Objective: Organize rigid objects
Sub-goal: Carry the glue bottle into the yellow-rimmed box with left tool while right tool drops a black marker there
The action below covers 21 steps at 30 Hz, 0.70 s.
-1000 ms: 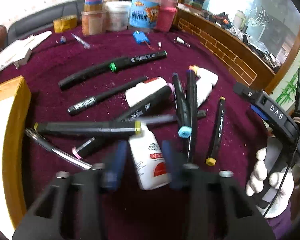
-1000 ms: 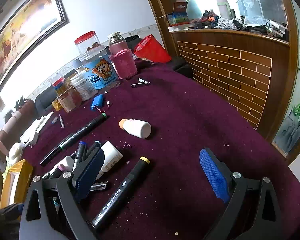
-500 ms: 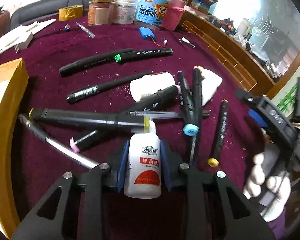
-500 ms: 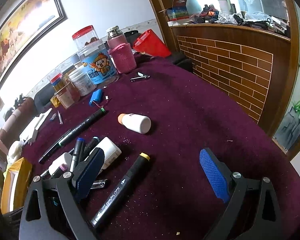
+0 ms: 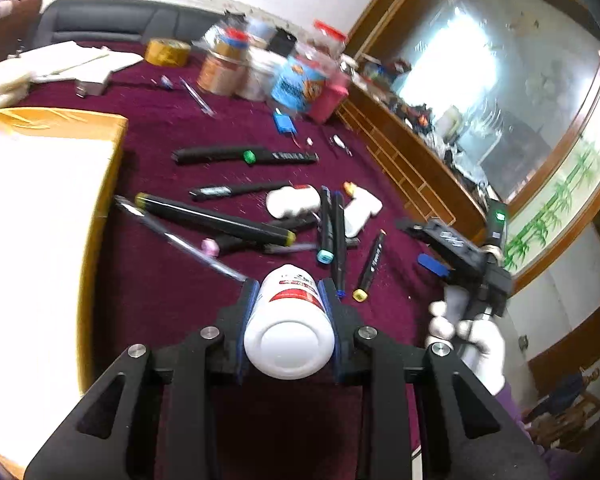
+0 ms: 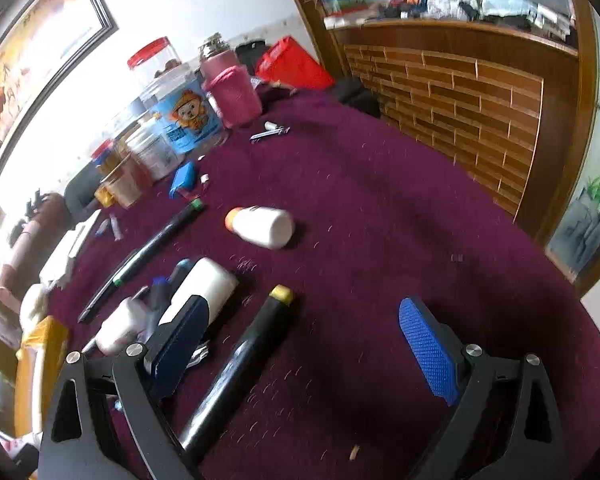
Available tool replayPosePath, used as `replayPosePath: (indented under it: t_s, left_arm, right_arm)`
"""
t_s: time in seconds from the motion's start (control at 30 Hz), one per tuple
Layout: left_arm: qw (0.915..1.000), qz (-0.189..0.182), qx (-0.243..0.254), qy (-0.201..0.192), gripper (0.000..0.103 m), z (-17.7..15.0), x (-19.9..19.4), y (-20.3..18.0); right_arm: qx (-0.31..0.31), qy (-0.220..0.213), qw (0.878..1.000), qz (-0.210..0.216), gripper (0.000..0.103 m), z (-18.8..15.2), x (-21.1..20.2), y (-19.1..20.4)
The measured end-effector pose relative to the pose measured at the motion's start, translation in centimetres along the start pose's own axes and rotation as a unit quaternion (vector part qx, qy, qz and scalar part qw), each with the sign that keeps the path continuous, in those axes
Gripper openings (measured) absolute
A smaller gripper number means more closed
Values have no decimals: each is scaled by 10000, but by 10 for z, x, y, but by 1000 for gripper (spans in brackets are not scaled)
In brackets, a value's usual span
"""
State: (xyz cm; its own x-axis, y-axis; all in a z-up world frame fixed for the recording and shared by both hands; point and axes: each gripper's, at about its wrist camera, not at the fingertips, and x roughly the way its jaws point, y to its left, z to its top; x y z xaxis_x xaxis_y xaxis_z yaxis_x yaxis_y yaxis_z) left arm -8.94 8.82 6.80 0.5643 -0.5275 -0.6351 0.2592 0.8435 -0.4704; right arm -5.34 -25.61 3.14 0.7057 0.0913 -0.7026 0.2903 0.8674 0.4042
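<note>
My left gripper (image 5: pixel 288 292) is shut on a small white bottle with a red label (image 5: pixel 290 320), held up above the purple cloth with its base toward the camera. Beyond it lie several black markers (image 5: pixel 216 220), a clear pen (image 5: pixel 172 238) and two more white bottles (image 5: pixel 294 200). My right gripper (image 6: pixel 300 340) hangs open over the cloth, in a white-gloved hand (image 5: pixel 468 328). A black marker with a yellow cap (image 6: pixel 240 364) lies between its fingers, untouched. A white bottle with an orange cap (image 6: pixel 262 226) lies further off.
A yellow-rimmed box with a white inside (image 5: pixel 32 240) stands at the left. Jars, tape and a pink cup (image 5: pixel 328 98) crowd the far edge of the table. A blue battery pack (image 6: pixel 182 178) and a nail clipper (image 6: pixel 270 133) lie near them. A brick-faced counter (image 6: pixel 460 92) borders the right.
My left gripper closed on the red-labelled bottle, then lifted it off the cloth and swung toward the left, so the box now fills more of the view. The right gripper stayed put.
</note>
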Motion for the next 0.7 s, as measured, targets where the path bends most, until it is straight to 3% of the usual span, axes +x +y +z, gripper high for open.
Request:
replayPosePath:
  t_s: [0.07,0.17,0.23,0.33,0.43,0.6,0.67,0.7]
  left_arm:
    - [9999,39,-31,-151,27,-2,-15,9]
    - [9993,25,-198,-319,27,-4,-32,25]
    - [9988,22,-298,-378,27,-5,-37,33]
    - [9978,23,-476,-463,27,-8,-45,46]
    - [9967,115,-595,-540,27,-11,-55,58]
    - [9936,306,-812,-722,27,-13,-76,84]
    - [9919,380,-887,-821,27,-12,-84,94]
    - [9914,404,-908,-856,27,-12,-88,98]
  right_arm:
    - [-47,47,9990,438,94,-1,-14,13]
    - [-939,333,9904,960,94,-4,-23,66]
    - [-1653,607,9770,1201,94,-12,-17,109]
    - [-2894,942,9432,1328,92,-37,1,178]
    - [-3549,1252,9165,1355,76,-61,22,218]
    - [-4175,1709,8846,1185,59,-92,58,248]
    - [-4280,1797,8797,1035,23,-99,67,251]
    - [-4234,1923,8790,1053,15,-101,71,250]
